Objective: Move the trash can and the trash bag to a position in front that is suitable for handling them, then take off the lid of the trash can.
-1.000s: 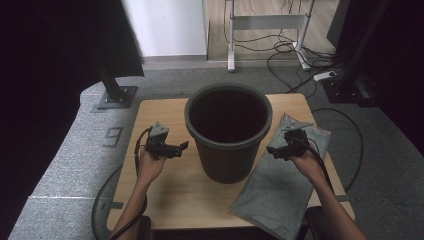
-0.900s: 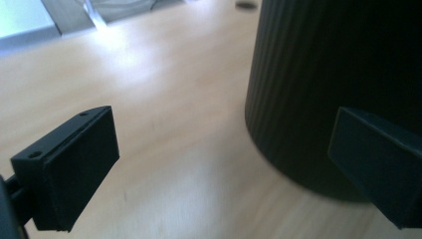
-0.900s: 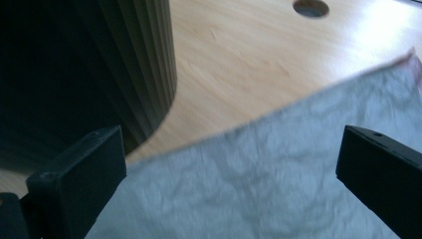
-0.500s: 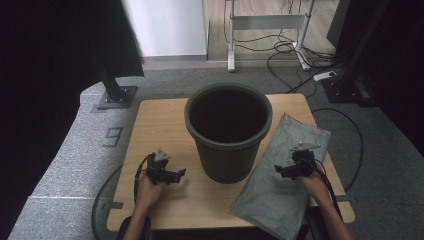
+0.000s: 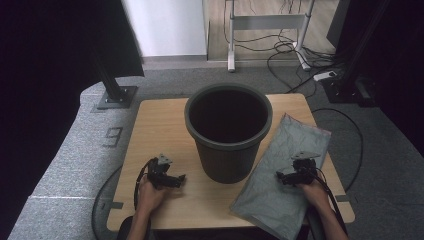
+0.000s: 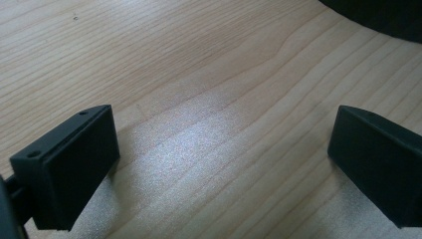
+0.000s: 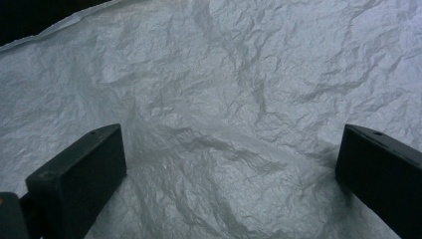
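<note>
A dark round bin [image 5: 229, 131] stands upright in the middle of the wooden table [image 5: 155, 125]. To its right lies a flat, crinkled grey bag [image 5: 285, 172], its near corner hanging over the table's front edge. My left gripper [image 5: 175, 180] rests low on bare wood left of the bin, jaws wide apart with nothing between them [image 6: 224, 164]. My right gripper [image 5: 281, 176] sits on the grey bag, open, with creased plastic [image 7: 234, 124] under its jaws.
The bin's dark base [image 6: 383, 15] shows at the top right of the left gripper view. Beyond the table are grey carpet, a black stand foot [image 5: 116, 95], a white frame [image 5: 265, 25] and loose cables [image 5: 320, 70].
Both grippers have drawn back toward the table's front edge and dropped lower. The left now rests on the wood, the right on the bag. Bin and bag have not moved.
</note>
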`<state>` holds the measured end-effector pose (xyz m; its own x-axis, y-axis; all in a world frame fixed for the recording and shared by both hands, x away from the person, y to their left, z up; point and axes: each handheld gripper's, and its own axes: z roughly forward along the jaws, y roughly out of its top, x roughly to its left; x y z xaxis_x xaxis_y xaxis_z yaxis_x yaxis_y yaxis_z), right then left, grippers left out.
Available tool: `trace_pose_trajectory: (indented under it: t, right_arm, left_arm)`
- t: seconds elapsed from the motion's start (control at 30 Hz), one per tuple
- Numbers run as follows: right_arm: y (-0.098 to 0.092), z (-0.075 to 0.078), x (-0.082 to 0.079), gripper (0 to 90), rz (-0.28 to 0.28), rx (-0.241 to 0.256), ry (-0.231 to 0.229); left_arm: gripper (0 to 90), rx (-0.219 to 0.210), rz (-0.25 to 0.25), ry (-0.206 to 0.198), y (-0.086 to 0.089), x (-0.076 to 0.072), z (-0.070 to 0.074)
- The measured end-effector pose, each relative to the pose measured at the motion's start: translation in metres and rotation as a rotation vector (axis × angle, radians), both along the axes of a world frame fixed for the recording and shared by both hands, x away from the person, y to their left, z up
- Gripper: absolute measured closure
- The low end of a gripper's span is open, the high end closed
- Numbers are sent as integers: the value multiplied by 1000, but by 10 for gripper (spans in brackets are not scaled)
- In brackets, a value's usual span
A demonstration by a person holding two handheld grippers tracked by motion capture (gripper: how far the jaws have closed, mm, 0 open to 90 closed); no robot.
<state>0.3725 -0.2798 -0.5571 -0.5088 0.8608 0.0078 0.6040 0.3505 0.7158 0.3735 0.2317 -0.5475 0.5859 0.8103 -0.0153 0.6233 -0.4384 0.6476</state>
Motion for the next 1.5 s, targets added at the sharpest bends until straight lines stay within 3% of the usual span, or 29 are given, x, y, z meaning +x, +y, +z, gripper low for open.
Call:
trace_pose_trajectory:
  t: [0.37,0.53,0.77,1.03,1.33,1.5]
  right_arm:
    - [0,0,0,0,0,0,0]
    - [0,0,0,0,1,0,0]
    - [0,0,0,0,1,0,0]
    - [0,0,0,0,1,1,0]
    - [0,0,0,0,2,0,0]
    - [0,0,0,0,2,0,0]
  left_arm:
    - [0,-4,12,1,0,1,0]
    - [0,13,19,33,-2,3,3]
    - [24,-46,-7,79,2,5,12]
    - [25,-74,-34,86,2,10,33]
    - [24,-57,-62,37,0,25,74]
    - [17,-48,-69,31,1,30,90]
